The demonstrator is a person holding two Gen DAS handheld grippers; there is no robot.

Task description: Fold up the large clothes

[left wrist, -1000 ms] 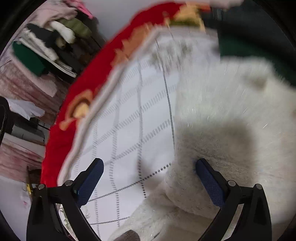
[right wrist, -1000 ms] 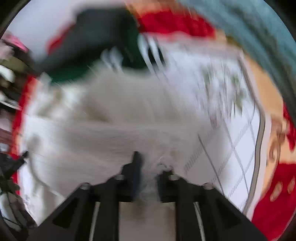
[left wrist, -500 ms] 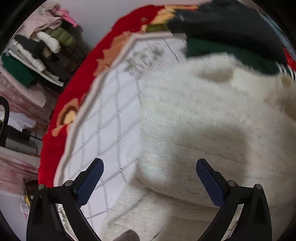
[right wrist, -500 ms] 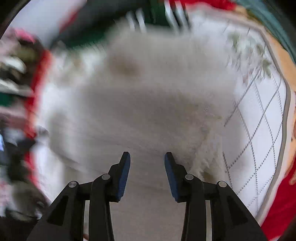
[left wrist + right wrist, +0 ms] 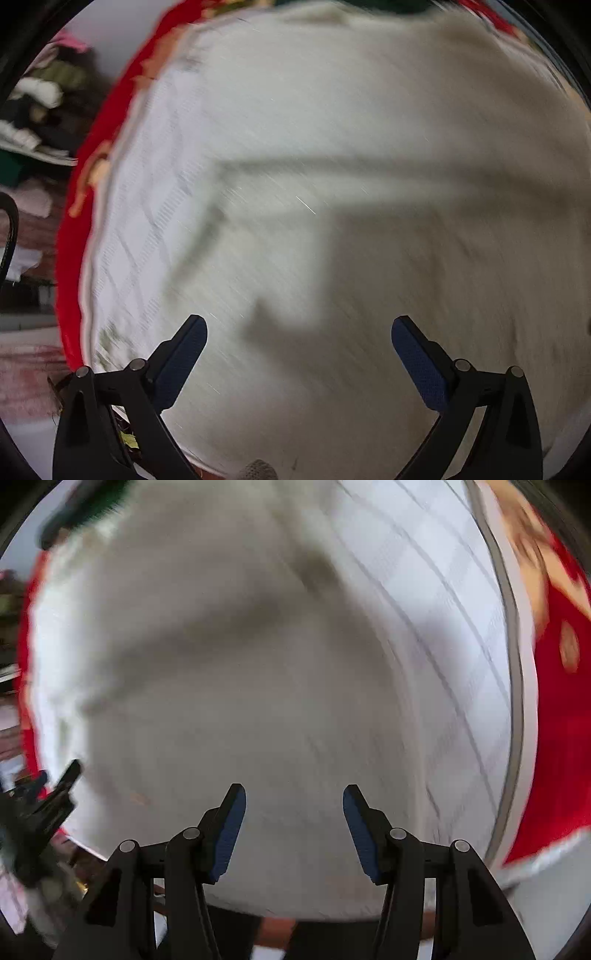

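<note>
White fuzzy sweater [image 5: 369, 155] spread flat on white grid-pattern bedspread [image 5: 147, 206] w/ red border [image 5: 74, 236]. Clothes shelf [image 5: 37, 96] beyond border, left side (blurry). Left gripper [image 5: 299, 354] wide open, nothing between pads. Right gripper [image 5: 293, 827] jaws opening, empty, over sweater.

The white garment [image 5: 369, 184] is thick, fuzzy knit cloth, matt, with a few fine glinting threads in its pile. Under it the bedspread [image 5: 436, 620] looks like smooth quilted cloth, white with thin grey stitched lines, bordered by a plush red cloth with orange figures. The left tool [image 5: 299, 350] and right tool [image 5: 293, 823] have matt black plastic arms, small round metal pins at the joints, and dark blue pads [image 5: 421, 365] with a fine dotted, rubbery texture. Motion blur softens most surfaces.
</note>
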